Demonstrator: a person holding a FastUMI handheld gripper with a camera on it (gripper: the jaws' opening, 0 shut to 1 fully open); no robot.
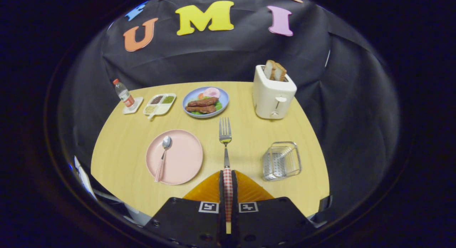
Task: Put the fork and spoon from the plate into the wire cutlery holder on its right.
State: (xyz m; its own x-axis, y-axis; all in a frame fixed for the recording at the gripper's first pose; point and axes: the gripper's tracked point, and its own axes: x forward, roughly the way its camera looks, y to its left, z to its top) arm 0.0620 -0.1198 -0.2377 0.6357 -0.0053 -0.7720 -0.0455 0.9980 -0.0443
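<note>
Tool (227, 180) clamps fork (225, 134) (seemingly aloft) — spoon (163, 156) on plate (187, 159).

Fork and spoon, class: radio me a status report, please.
Gripper shut on fork, tines forward. Spoon on pink plate. Wire holder empty, right of fingers; nothing between.

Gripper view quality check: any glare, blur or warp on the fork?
Gripper view: fork sharp, tool shut on its checked handle, small glint on the tines; fisheye bends the table edge; the booth beyond the table is dark; wire cutlery holder slightly shiny, readable.
</note>
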